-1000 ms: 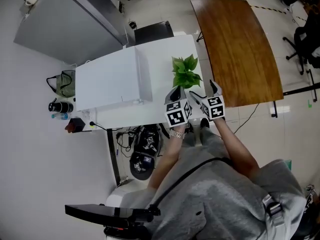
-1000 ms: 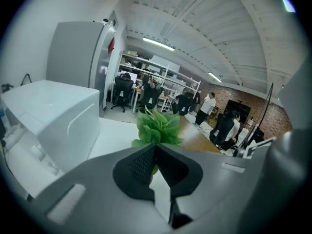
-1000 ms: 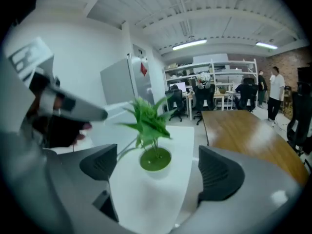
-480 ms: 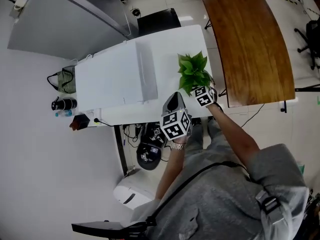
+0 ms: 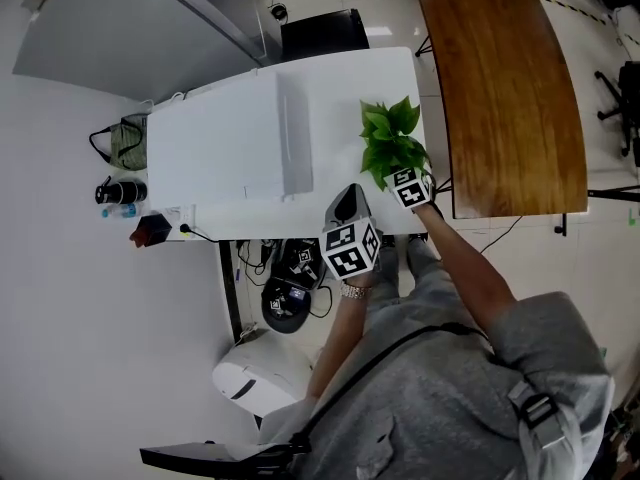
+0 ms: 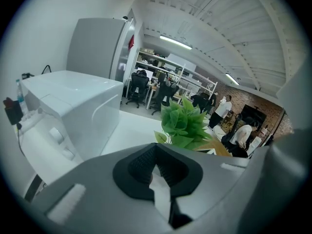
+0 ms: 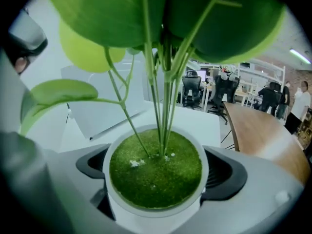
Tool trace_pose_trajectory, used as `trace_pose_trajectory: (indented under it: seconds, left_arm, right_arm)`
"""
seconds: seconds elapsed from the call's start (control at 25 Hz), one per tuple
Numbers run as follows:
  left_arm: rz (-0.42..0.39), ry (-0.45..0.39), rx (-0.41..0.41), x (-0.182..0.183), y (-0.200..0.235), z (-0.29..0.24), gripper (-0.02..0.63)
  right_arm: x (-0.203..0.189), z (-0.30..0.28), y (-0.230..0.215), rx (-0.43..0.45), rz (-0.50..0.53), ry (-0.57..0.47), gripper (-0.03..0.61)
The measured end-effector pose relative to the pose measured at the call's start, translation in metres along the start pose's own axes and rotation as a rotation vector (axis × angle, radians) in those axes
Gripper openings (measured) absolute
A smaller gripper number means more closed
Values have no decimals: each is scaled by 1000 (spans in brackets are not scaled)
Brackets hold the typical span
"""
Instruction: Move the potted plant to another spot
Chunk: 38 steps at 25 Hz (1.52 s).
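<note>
Right fingers [image 7: 228,172]: spread wide, one on each side of the white pot [image 7: 152,219]; the pot fills the space between them, and a sliver of pad shows outside the rim on both sides.
Left fingers [image 6: 134,167]: drawn together at the tips, nothing between them; they hang above the surface's near edge, left of the plant.
Plant [image 5: 392,140]: upright on the surface's near right corner, with green leaves on thin stems that rise from green moss in the pot.
Surface [image 5: 340,98]: white and rectangular; its right half is bare apart from the plant.
Box [image 5: 222,153]: big and white, taking up the surface's left half.
Wooden table [image 5: 500,88]: long and brown, just off the surface's right edge with a narrow gap between them.
Grey cabinet [image 5: 130,28]: beyond the surface's far left corner.
Black unit [image 5: 320,36]: against the surface's far edge.
Bag [image 5: 125,140]: on the floor off the surface's left end, with a dark bottle [image 5: 118,192] beside it.
Cables [image 5: 285,273]: tangled under the surface's near edge.
Floor [image 5: 600,268]: pale tiles around the surface.
Room: the left gripper view shows office chairs [image 6: 141,84], shelves, ceiling strip lights and people far beyond the surface.
Person [image 5: 450,388]: in a grey top, standing at the surface's near edge.
</note>
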<state>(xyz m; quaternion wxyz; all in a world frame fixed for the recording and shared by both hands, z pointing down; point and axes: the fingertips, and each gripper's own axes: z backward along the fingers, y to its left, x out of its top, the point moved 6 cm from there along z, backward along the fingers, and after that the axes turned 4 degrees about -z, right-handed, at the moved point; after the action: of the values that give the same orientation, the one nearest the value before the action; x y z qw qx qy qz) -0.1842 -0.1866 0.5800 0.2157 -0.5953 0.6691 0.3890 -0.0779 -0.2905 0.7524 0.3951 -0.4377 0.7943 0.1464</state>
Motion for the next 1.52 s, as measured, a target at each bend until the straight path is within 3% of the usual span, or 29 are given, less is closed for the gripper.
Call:
trace_pose_trajectory:
  seconds: [0.24, 0.52, 0.68, 1.08, 1.32, 1.52]
  left_arm:
    - [-52, 2, -58, 8, -32, -19, 15]
    - [-118, 39, -188, 6, -96, -51, 15]
    - [-154, 64, -231, 1, -119, -58, 15]
    - [-168, 78, -209, -3, -122, -56, 15]
    - [-158, 53, -197, 4, -126, -54, 15]
    - [-161, 42, -202, 0, -144, -51, 15]
  right_arm:
    - [0, 43, -51, -96, -91, -62, 569]
    - [-62, 117, -177, -334, -219, -22, 569]
    - [-94, 139, -221, -429, -226, 12, 569]
    - [-130, 143, -231, -410, -313, -51, 582]
    - [-129, 155, -222, -355, -284, -55, 583]
    - [-143, 188, -207, -301, -316, -77, 583]
